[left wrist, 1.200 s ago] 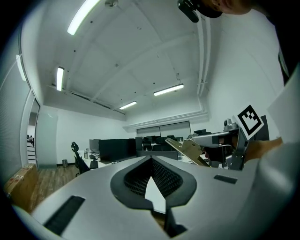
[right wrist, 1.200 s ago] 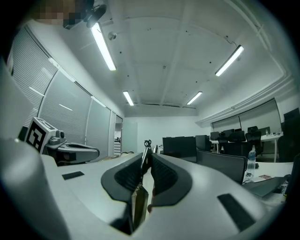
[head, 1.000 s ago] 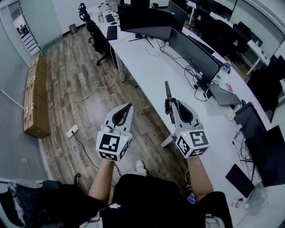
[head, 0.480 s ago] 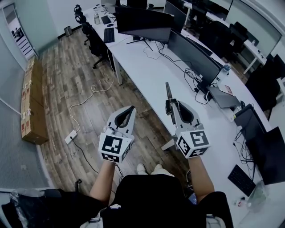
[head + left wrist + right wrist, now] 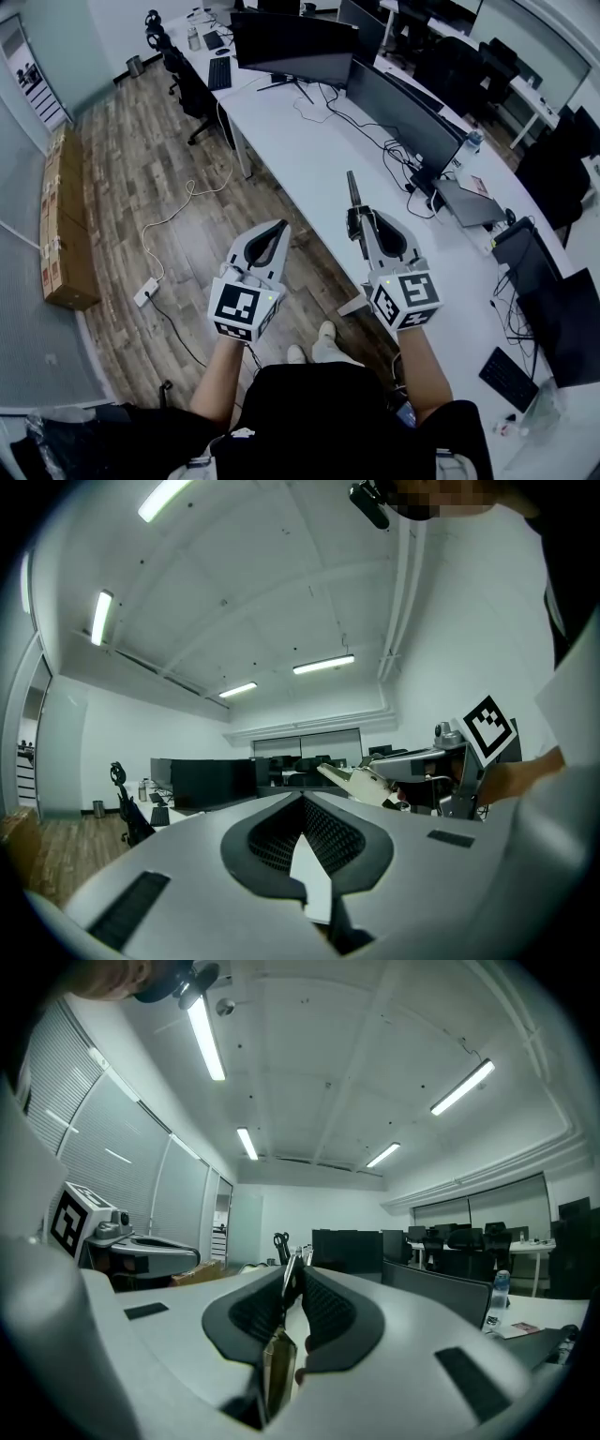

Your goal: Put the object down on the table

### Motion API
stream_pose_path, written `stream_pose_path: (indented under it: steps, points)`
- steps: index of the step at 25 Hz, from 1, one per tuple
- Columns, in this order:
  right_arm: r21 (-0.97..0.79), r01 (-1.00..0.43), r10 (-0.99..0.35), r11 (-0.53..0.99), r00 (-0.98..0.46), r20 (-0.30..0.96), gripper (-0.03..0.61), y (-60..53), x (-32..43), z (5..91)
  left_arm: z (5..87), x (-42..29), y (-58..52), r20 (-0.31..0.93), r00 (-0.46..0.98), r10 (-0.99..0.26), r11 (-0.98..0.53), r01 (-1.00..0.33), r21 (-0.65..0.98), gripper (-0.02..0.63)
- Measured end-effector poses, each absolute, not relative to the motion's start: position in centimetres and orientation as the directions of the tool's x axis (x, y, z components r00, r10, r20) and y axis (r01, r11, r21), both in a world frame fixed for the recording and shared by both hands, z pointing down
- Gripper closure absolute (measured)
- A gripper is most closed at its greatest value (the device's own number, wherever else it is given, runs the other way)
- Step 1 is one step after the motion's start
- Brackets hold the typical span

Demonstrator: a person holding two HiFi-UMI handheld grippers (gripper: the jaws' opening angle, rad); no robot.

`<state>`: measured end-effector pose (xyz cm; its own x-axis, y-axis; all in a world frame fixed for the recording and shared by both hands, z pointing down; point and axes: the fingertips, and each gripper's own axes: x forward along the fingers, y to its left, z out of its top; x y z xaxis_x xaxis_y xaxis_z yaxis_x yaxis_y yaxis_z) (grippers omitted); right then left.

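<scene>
Head view, floor (image 5: pixel 141 178): wood planks, left of table
Table (image 5: pixel 319 150): long, white, cables on it
Monitors (image 5: pixel 291 42): dark, in a row along the table
Cardboard boxes (image 5: pixel 66 234): stacked at far left on floor
Right gripper (image 5: pixel 356 217): jaws pinching thin flat object, tips pointing up over table's near edge
Left gripper (image 5: pixel 276 226): jaws pressed together, nothing between them, over floor
Thin flat object (image 5: pixel 353 190): clamped in right gripper, sticks out past tips, not on table
</scene>
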<state>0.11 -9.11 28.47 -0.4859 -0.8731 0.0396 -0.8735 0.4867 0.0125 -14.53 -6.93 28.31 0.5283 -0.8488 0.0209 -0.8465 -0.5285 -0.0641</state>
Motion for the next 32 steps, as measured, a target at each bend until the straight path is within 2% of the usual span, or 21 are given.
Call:
stream_pose_path:
  steps: [18,32]
  points:
    - [-0.024,-0.859,-0.849,0.511,-0.509,0.143,0.525,-16.3,3.8,34.4,32.6,-10.2,-13.7,0.093,0.52,-0.849,-0.526,-0.849,-0.057,0.6]
    - [-0.068,-0.856,-0.808,0.513,-0.508,0.298,0.525,-21.2,6.4,42.8,39.9,-6.5,-19.1,0.24,0.533,-0.811,-0.544,-0.839,0.024,0.6]
